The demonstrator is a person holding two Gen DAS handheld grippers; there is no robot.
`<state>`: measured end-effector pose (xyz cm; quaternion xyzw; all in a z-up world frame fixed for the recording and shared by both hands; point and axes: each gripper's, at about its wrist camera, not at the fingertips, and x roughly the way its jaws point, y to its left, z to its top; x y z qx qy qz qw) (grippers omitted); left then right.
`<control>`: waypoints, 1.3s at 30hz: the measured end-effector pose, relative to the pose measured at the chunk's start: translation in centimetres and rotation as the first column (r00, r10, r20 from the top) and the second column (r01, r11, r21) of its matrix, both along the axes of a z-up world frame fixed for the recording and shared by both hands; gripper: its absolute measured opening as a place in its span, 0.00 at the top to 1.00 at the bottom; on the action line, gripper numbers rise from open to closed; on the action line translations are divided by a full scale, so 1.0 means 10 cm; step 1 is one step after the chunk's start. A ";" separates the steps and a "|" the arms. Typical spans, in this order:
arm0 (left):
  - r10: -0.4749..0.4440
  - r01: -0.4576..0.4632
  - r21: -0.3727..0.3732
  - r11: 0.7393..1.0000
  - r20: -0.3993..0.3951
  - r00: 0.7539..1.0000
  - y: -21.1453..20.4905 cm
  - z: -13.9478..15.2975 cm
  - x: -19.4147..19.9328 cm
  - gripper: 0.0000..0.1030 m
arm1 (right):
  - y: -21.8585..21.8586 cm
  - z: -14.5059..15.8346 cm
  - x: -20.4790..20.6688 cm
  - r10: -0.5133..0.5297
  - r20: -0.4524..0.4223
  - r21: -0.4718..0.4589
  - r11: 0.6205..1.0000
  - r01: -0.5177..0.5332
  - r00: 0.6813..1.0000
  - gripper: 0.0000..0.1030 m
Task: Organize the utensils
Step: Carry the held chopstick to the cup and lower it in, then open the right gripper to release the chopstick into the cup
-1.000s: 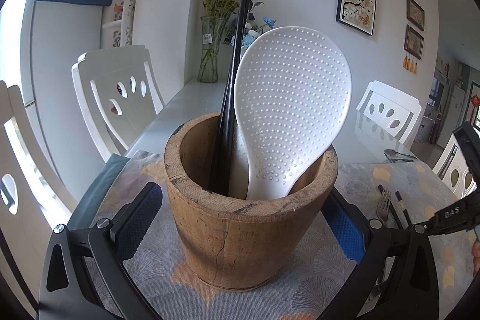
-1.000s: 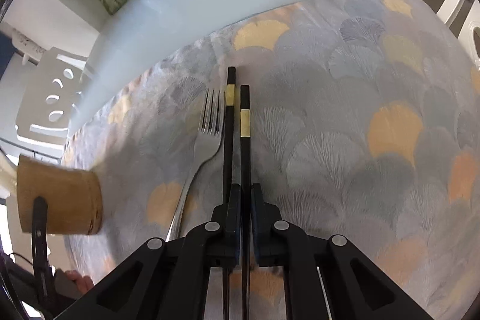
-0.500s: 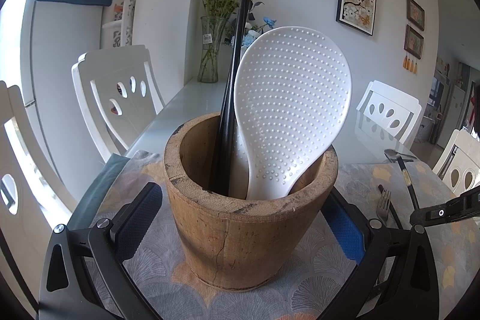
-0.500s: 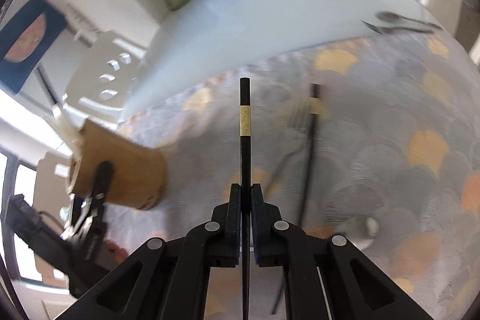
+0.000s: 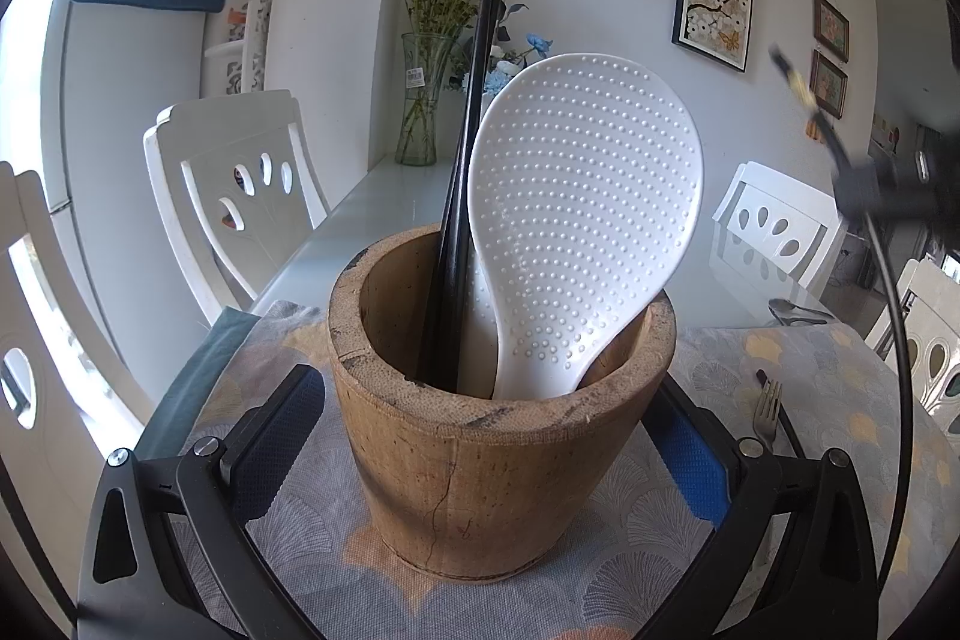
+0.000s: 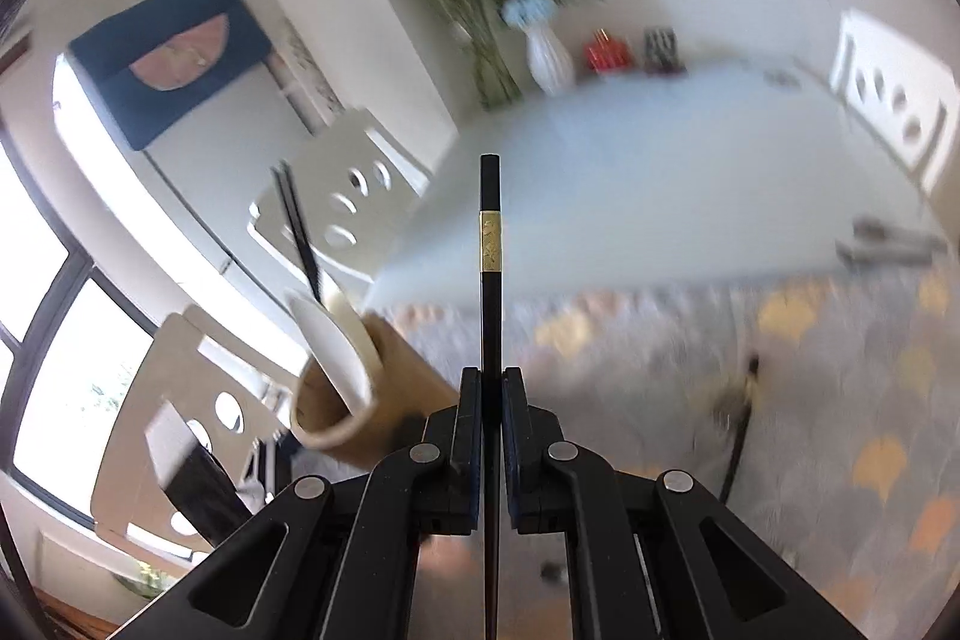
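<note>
- The right gripper (image 6: 492, 388) is clamped on a single black chopstick (image 6: 490, 244) with a gold band; the stick runs straight out between the pads, its squared end up in the air.
- The left gripper (image 5: 486, 436) brackets the wooden holder (image 5: 498, 460), one blue pad to each side. Whether those pads actually press the wall I cannot tell from here; they look close, perhaps only steadying it.
- Inside the holder, a white dimpled rice paddle (image 5: 585, 220) leans to the right and a pair of black chopsticks (image 5: 471, 172) stands at the left, so those count as put away.
- From the left camera, the carried chopstick shows blurred, high at the right and well above the holder's rim, so I'd judge it is mid-carry and not yet lined up with the opening.
- Left on the patterned tablecloth (image 5: 810, 358): a fork (image 5: 767, 409) with another dark chopstick just beside it.
- Further off, on the bare white table (image 5: 384, 196), lies a spoon (image 5: 792, 307); roughly half the job remains.
</note>
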<state>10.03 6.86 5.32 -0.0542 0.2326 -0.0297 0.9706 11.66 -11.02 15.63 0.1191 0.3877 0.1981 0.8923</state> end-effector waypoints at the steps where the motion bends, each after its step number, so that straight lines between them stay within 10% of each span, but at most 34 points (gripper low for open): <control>1: 0.000 0.000 0.000 1.000 0.000 1.000 0.00 0.00 0.00 0.00 | 0.00 0.04 -0.01 0.000 0.021 0.001 1.000 0.000 1.000 0.95; 16: -0.001 0.001 -0.002 1.000 -0.001 1.000 0.02 0.00 0.00 0.00 | 0.38 0.99 -0.06 0.031 0.472 0.220 0.964 -0.151 0.881 0.95; 23: -0.002 0.002 -0.004 1.000 -0.002 1.000 0.01 -0.01 -0.01 0.00 | 0.81 0.90 -0.05 0.095 0.559 0.158 0.963 -0.218 0.824 0.95; 35: -0.008 0.008 -0.017 1.000 -0.006 1.000 0.05 -0.01 0.01 0.00 | 1.00 0.63 0.05 0.163 0.544 0.116 0.957 -0.266 0.823 0.94; 37: -0.009 0.009 -0.018 1.000 -0.007 1.000 0.05 -0.01 0.01 0.00 | 1.00 0.61 0.07 0.167 0.532 0.109 0.958 -0.263 0.830 0.86; 39: -0.009 0.009 -0.020 1.000 -0.007 1.000 0.05 -0.01 0.00 0.00 | 0.99 0.60 0.07 0.158 0.525 0.108 0.962 -0.250 0.836 0.49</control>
